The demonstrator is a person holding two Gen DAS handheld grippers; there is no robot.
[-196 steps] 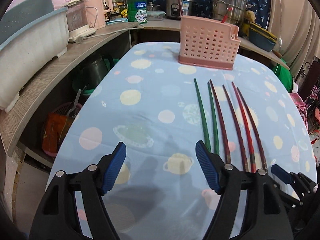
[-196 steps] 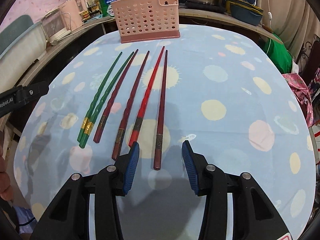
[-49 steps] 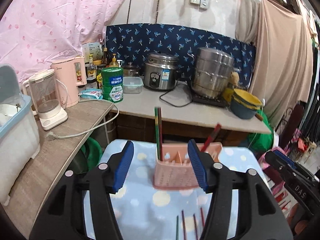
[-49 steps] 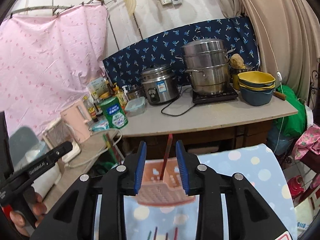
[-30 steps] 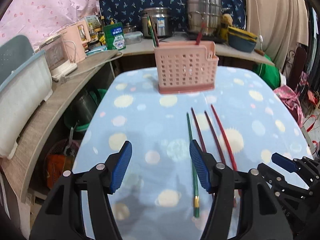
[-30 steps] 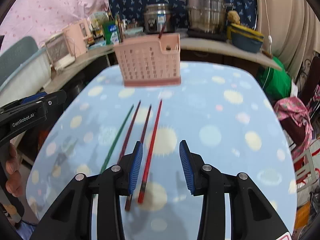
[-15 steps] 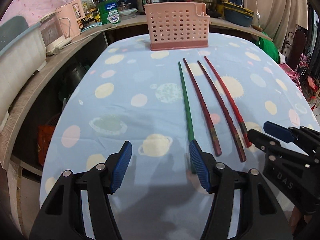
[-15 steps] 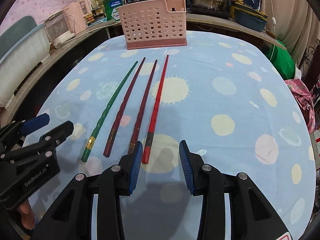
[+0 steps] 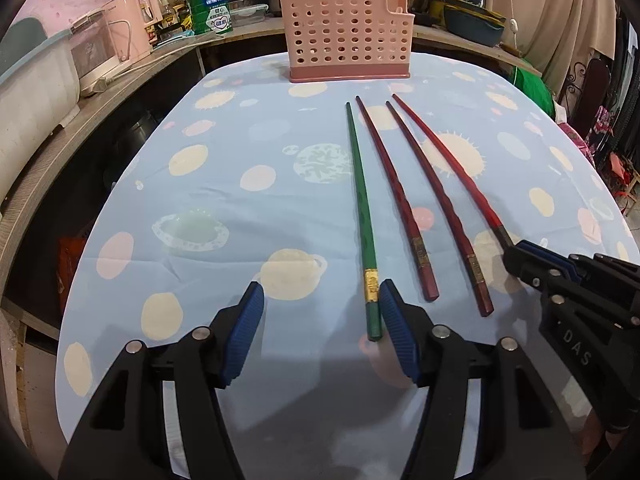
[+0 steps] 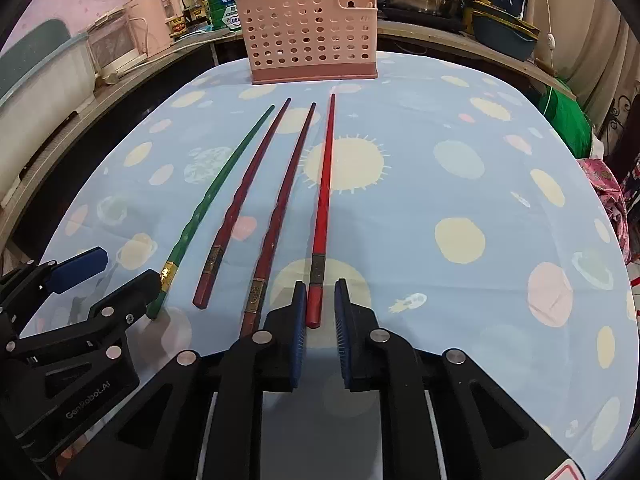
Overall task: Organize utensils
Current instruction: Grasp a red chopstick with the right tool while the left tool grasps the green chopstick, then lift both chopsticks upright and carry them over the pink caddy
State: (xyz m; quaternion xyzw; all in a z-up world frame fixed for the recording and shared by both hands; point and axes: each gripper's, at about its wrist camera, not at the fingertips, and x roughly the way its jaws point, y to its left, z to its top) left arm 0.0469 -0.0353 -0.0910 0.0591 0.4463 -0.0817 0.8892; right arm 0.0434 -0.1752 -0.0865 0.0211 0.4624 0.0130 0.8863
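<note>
A table covered with a light blue cloth [image 9: 248, 208] full of round spots is seen, with a crowded counter of pots and jars behind it. Four chopsticks are laid side by side on the cloth, tips pointing away from both grippers. One green chopstick [image 9: 362, 216] is counted, two dark red chopsticks [image 9: 436, 196], and one bright red chopstick [image 10: 323, 200]. The left gripper [image 9: 322, 336] is held wide apart, low over the cloth. The thick end of the green chopstick is seen lying just inside its right finger [image 9: 400, 340], very close to the pad; touch cannot be told. The right gripper [image 10: 320, 312] has just been closing and is now narrow. The thick end of the bright red chopstick is seen between its two blue pads, but whether it is squeezed cannot be told. One pink basket [image 10: 308, 28] with many holes is stood far ahead of both grippers, at the far edge of the table, and thin sticks are seen poking up from it.
</note>
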